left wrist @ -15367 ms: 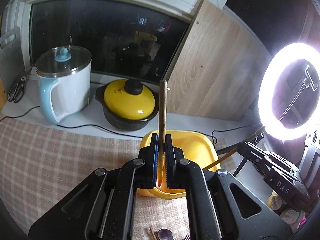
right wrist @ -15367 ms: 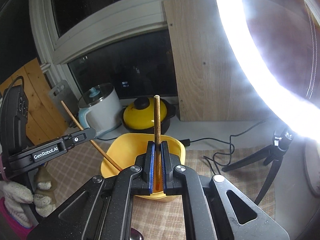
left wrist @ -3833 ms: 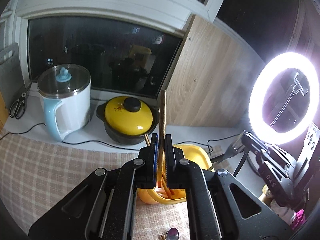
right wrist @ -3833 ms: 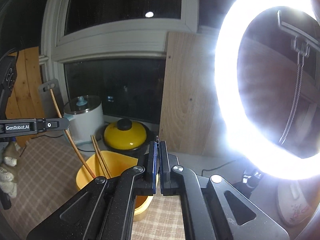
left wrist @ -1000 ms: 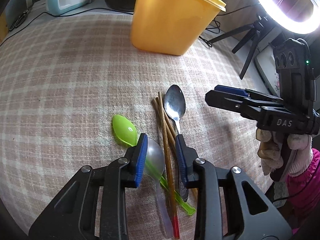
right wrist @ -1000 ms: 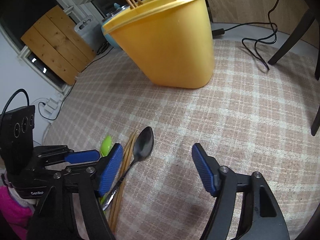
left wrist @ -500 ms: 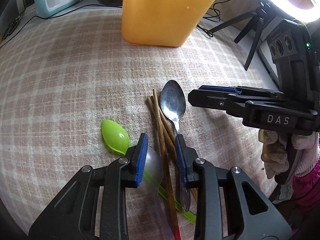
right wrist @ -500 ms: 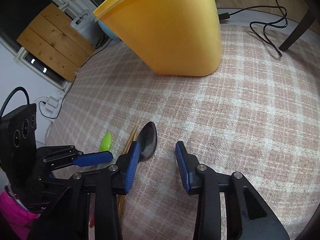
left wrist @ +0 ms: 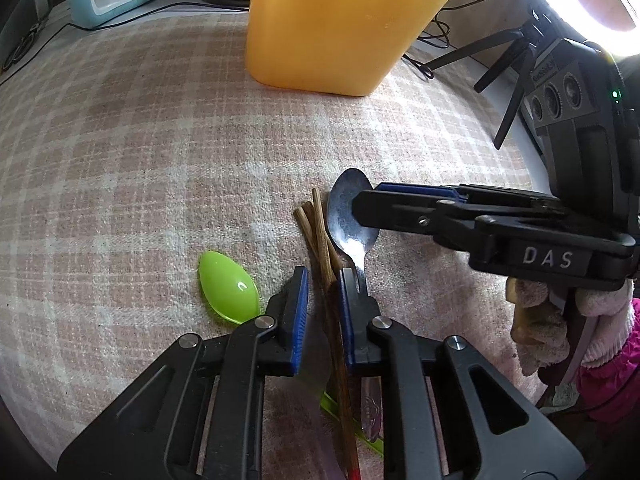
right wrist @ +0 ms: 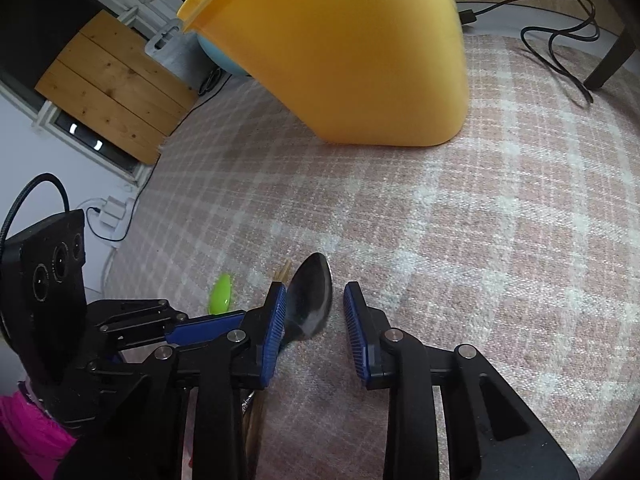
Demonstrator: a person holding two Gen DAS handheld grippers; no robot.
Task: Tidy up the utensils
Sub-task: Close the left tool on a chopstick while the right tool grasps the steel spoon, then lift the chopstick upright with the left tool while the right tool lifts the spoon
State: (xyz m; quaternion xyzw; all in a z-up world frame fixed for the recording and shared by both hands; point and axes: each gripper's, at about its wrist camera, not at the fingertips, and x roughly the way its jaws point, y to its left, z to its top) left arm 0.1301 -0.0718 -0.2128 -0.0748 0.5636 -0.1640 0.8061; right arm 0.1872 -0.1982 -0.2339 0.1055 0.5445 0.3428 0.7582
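Jaws on both tools have just been closing: those of the left gripper (left wrist: 323, 280) stand narrowly apart around the wooden chopsticks (left wrist: 320, 236), one pad near the sticks, though whether either pad presses them cannot be told. Jaws of the right gripper (right wrist: 314, 300) remain apart with the bowl of the metal spoon (right wrist: 310, 300) between them, close to the left pad and clear of the right one. All the loose utensils lie on the plaid cloth (left wrist: 140, 140) covering the surface: the chopsticks in a bundle, the metal spoon just beside them on the right in the left wrist view, and a green plastic spoon (left wrist: 228, 288) on their other side, its handle running under the left gripper. Farther back stands the yellow plastic container (left wrist: 336, 24), upright, seen from below its rim, so its contents cannot be seen. A gloved hand (left wrist: 560, 320) grips the right tool.
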